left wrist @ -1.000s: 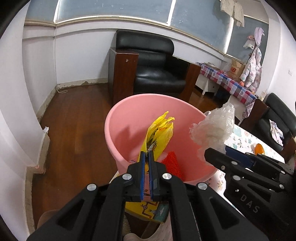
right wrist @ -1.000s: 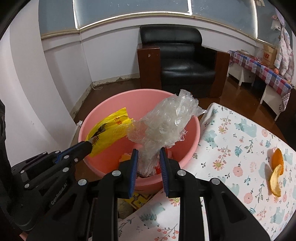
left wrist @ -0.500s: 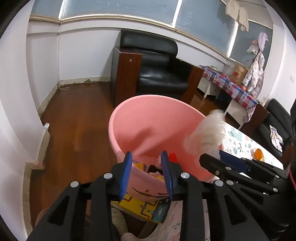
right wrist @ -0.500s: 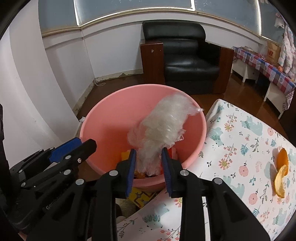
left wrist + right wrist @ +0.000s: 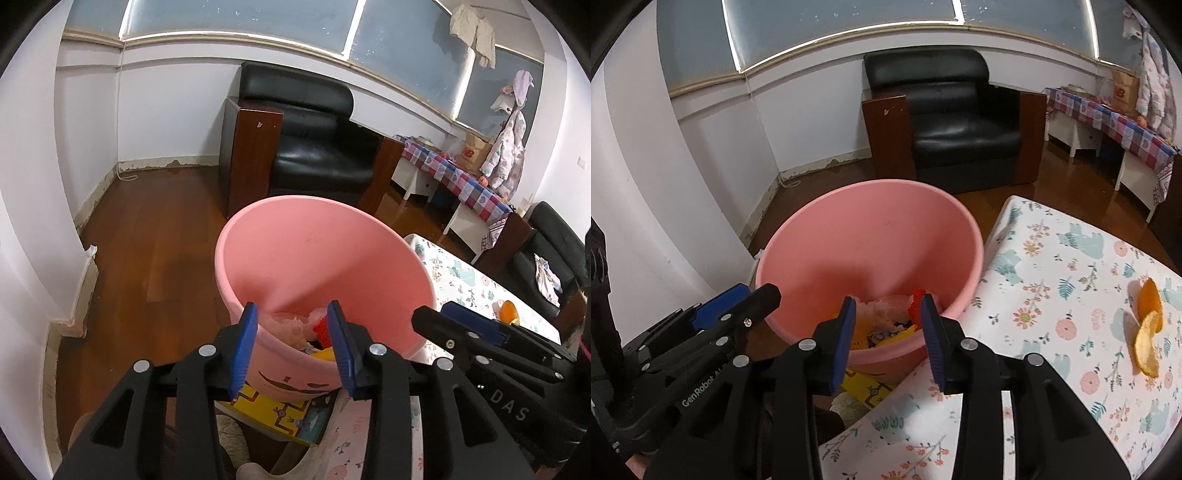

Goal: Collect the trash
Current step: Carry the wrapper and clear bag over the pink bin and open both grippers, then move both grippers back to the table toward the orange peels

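Observation:
A pink plastic bin (image 5: 317,258) stands on the floor beside the table, also in the right wrist view (image 5: 871,236). Inside lie the clear plastic wrap (image 5: 882,310), a red piece (image 5: 916,299) and a yellow wrapper (image 5: 897,338); the wrap (image 5: 284,325) shows in the left view too. My left gripper (image 5: 291,314) is open and empty over the bin's near rim. My right gripper (image 5: 888,306) is open and empty over the same rim. Two orange peels (image 5: 1148,325) lie on the floral tablecloth (image 5: 1052,295) to the right.
A black armchair (image 5: 956,110) with wooden side panels stands behind the bin. A yellow printed box (image 5: 273,413) lies under the bin's front. A side table with a checked cloth (image 5: 1115,122) is at the far right. White walls close the left side.
Both grippers opened. The yellow wrapper left my left gripper and the clear plastic wrap left my right gripper; both dropped into the pink bin.

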Motion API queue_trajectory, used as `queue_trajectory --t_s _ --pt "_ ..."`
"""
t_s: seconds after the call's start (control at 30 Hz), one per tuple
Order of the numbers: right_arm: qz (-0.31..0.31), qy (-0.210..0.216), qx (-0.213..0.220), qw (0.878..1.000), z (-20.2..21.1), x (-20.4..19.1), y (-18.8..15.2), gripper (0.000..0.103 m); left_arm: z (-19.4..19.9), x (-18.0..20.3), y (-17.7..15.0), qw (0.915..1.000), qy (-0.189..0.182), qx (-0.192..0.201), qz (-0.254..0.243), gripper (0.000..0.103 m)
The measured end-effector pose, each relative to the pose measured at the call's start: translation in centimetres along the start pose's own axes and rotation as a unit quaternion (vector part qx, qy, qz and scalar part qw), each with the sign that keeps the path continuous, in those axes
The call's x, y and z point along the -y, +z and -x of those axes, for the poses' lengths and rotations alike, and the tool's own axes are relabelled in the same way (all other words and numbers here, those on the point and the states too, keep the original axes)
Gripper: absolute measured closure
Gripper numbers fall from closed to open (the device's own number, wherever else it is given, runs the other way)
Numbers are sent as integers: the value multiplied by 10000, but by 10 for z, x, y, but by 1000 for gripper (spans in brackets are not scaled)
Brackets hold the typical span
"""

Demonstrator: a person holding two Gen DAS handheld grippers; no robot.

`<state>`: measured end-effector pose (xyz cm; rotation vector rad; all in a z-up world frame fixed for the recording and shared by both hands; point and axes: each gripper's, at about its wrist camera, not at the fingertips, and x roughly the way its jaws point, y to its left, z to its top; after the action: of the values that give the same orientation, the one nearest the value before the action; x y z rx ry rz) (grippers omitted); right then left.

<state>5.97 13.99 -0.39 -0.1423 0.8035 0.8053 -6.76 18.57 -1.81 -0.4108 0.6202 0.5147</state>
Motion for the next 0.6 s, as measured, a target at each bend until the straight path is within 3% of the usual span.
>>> queue_trajectory --t_s 0.6 --pt "-666 -428 210 9966 39 63 -27 66 11 32 0 9996 -100 67 -257 65"
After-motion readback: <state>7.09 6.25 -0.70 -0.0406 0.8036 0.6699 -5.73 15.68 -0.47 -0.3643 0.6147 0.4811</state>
